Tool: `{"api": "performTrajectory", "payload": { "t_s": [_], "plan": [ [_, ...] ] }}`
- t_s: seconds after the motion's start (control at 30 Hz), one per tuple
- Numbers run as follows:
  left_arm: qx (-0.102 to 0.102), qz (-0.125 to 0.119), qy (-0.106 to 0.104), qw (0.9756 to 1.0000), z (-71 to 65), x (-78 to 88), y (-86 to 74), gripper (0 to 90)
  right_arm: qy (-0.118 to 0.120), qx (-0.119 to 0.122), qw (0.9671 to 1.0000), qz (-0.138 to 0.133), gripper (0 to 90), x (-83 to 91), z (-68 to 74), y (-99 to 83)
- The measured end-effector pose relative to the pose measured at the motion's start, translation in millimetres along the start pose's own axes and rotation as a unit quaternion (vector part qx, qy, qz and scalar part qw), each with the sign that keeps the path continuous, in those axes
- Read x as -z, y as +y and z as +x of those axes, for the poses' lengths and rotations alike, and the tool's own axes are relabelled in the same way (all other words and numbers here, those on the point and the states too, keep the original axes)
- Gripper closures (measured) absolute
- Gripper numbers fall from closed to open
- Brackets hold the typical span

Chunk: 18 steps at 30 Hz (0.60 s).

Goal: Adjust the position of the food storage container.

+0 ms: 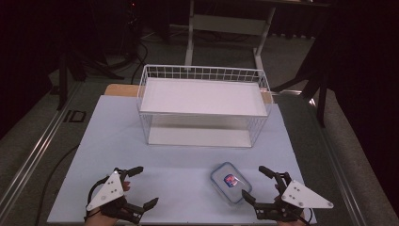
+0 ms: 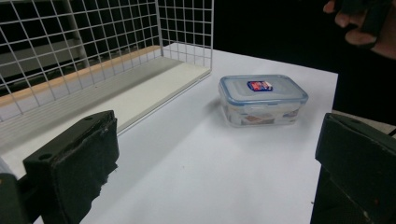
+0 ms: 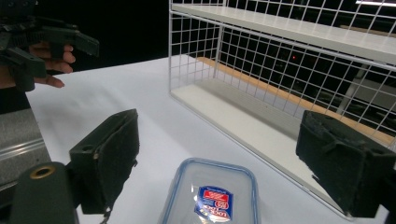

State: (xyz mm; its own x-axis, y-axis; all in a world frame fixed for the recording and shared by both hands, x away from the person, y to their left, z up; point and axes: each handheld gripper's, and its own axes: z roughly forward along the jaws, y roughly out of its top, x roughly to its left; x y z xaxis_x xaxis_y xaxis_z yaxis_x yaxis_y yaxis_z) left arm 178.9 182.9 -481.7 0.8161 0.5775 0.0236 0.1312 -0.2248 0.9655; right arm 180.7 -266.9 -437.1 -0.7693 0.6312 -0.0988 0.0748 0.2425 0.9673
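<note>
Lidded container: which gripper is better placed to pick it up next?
Right. The right gripper has open jaws right beside the lidded container, which sits just ahead between them in its own view. The left gripper, also open, sits well across the table.

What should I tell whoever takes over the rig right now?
Left gripper: open, empty, near the table's front left.
Right gripper: open, empty, jaws either side of the container's near right end, not touching.
Clear rectangular plastic container with blue-rimmed lid: lies flat on the white table, in front of the white wire shelf rack.
Done: nothing gripped.
Left: probably grasp the container; rack shelves look free.
</note>
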Motion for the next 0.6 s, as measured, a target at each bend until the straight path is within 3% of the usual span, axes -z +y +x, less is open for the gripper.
{"api": "performTrajectory", "payload": {
  "t_s": [0.07, 0.23, 0.37, 0.47, 0.5, 0.57, 0.6],
  "plan": [
    [-0.003, 0.002, -0.001, 1.0, -1.3, -0.2, 0.2, 0.5, 0.007, -0.008, 0.9999, -0.011, 12.8, 1.9, 2.2, 3.5],
    [-0.004, 0.001, -0.003, 1.0, -2.7, -1.0, 1.0, 0.5, -0.002, 0.01, 0.9999, -0.008, 12.8, 3.5, 7.7, 7.9],
    [-0.004, 0.007, -0.006, 0.9999, -2.1, -2.5, -0.1, 0.5, 0.038, -0.004, 0.9992, 0.006, 13.1, -1.6, 8.5, 11.9],
    [-0.003, 0.008, -0.007, 0.9999, -1.4, -2.6, -0.3, 0.5, 0.035, -0.005, 0.9992, 0.019, 16.0, -5.1, 9.9, 11.5],
    [-0.003, 0.007, -0.005, 1.0, -1.4, -2.5, -0.1, 0.5, 0.043, -0.006, 0.9987, 0.028, 17.1, -6.6, 10.0, 10.5],
    [-0.003, 0.006, -0.006, 1.0, -1.7, -2.5, 0.0, 0.5, 0.061, -0.015, 0.9968, 0.05, 33.1, -7.5, 9.6, 3.7],
    [-0.003, 0.006, -0.006, 1.0, -1.7, -2.6, 0.1, 0.5, 0.061, -0.015, 0.9968, 0.05, 33.1, -7.5, 9.6, 3.7]
  ]
}}
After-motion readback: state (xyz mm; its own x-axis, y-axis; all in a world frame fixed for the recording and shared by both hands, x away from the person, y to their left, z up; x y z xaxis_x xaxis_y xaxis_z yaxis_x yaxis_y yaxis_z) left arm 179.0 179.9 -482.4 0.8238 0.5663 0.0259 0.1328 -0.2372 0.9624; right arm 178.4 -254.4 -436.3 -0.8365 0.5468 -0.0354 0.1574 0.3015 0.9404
